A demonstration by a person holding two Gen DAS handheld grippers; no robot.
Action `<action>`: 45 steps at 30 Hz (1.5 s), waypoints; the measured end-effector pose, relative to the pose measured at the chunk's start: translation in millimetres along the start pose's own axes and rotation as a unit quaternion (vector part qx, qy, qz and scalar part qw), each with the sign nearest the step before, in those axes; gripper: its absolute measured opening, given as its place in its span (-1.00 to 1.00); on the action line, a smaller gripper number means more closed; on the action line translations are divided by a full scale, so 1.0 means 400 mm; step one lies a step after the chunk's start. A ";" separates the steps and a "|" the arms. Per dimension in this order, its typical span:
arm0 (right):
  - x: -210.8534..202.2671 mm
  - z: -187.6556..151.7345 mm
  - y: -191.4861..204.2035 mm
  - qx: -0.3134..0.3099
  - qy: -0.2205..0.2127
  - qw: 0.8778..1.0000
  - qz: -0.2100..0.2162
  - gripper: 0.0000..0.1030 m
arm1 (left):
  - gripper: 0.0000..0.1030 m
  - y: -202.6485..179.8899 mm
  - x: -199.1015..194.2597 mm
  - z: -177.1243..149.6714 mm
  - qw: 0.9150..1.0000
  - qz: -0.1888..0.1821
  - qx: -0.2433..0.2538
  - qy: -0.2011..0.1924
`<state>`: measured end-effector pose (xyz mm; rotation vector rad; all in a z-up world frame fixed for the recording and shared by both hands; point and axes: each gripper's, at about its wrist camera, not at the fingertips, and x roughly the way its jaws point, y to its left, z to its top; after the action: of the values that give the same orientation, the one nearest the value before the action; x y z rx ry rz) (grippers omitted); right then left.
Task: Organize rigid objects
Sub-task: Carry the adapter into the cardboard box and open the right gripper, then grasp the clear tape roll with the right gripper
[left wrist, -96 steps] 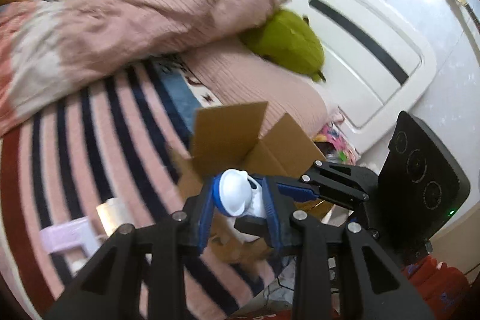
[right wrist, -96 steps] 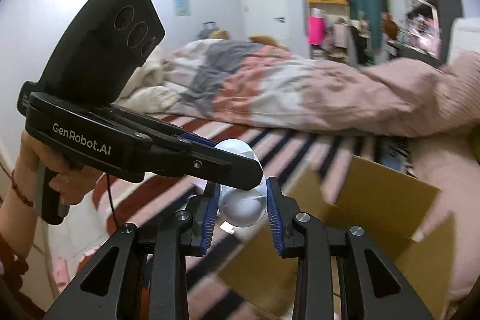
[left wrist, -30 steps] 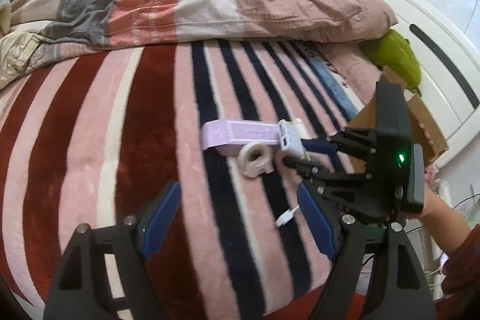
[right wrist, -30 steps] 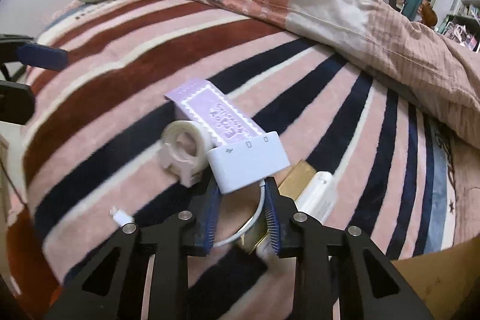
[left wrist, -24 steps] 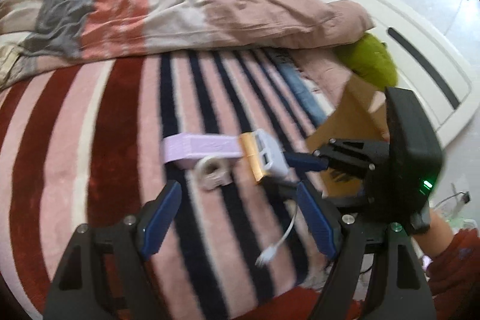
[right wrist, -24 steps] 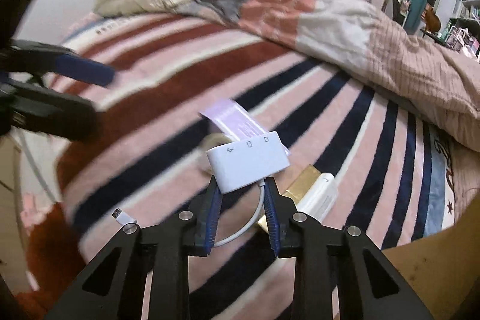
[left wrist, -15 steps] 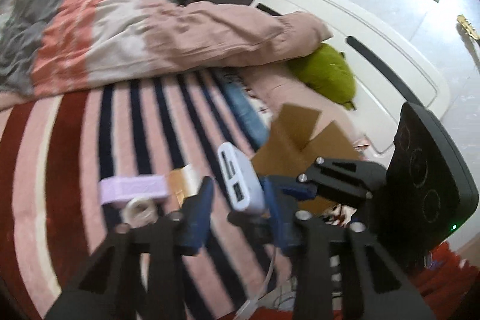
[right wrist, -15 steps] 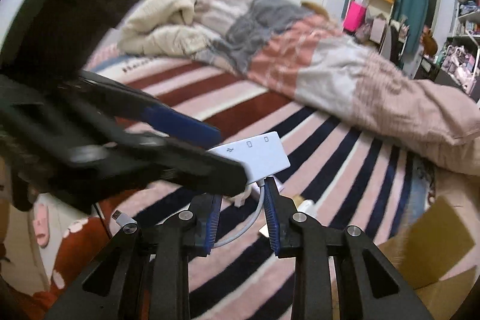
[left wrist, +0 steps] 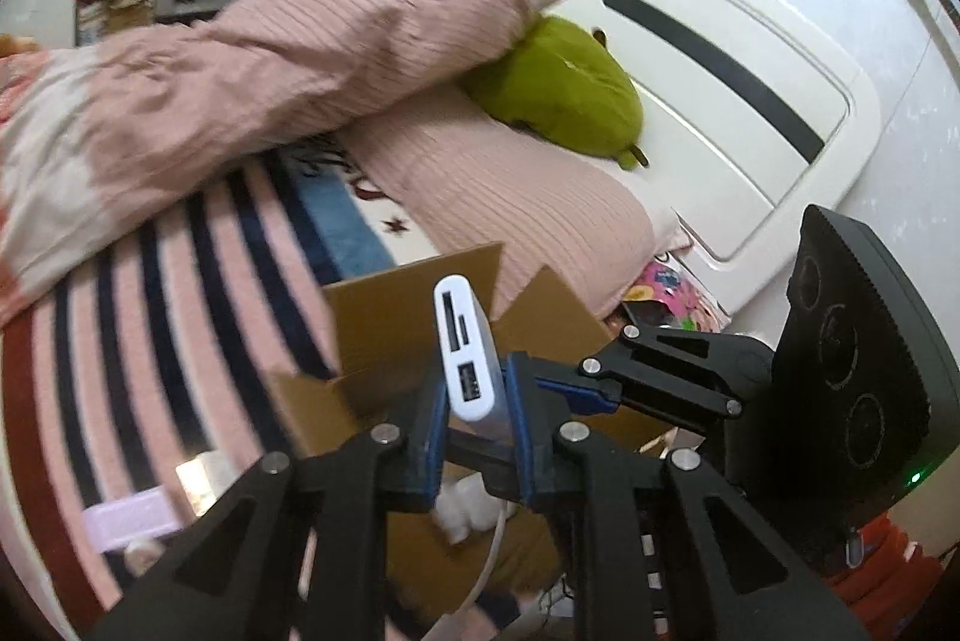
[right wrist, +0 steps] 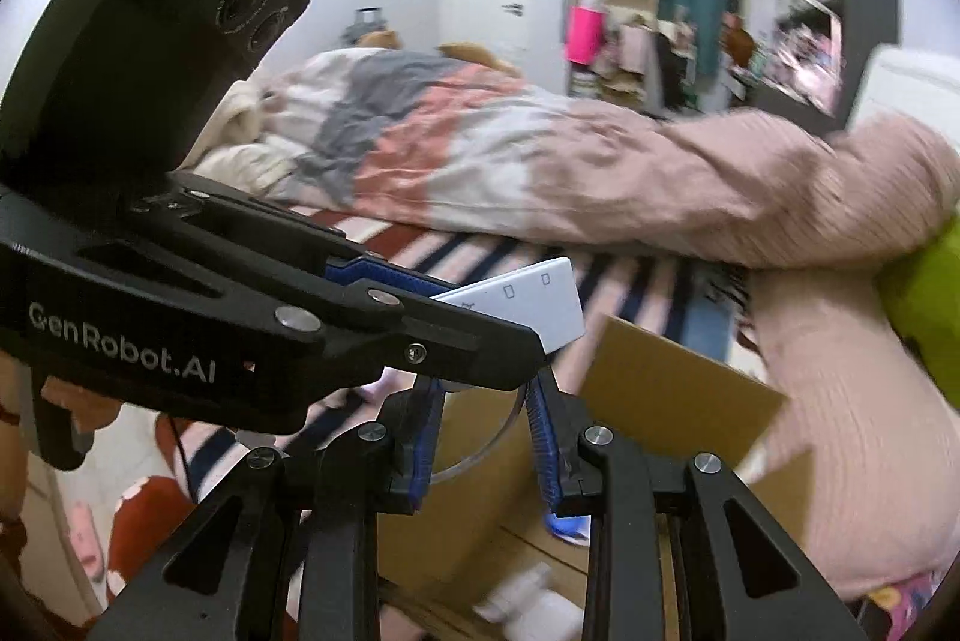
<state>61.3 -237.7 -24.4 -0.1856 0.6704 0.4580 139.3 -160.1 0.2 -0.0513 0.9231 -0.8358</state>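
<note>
Handoff risk is what worries me here. The left gripper has its jaws pinched on the lower end of the white adapter, which stands tilted just above the open cardboard box, port end up. The right gripper sits close in from the box's headboard side. In its own camera the left tool's body crosses in front and hides the contact, so I cannot tell whether its jaws are pinching the adapter or spread beside it.

If both tools grip and pull apart, I judge that the smooth shell could twist or pop out of the pads. The left grip covers only a short part of the body, so a bump from the right fingers could lever it loose.

The adapter's cable hangs down toward the box's near wall. It could snag on a flap or a finger and drag the adapter outside on release. A small white item already lies in the box, and a hard drop would knock against it.
</note>
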 end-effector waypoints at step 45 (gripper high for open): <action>0.461 -0.117 0.431 -0.023 0.107 0.991 0.075 -0.14 | 0.45 0.562 -0.301 -0.550 0.954 0.247 -0.167 -0.036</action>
<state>82.1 -35.4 -181.4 -0.2308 0.8895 0.6038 80.6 140.3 -139.8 -0.1374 0.9472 -0.2067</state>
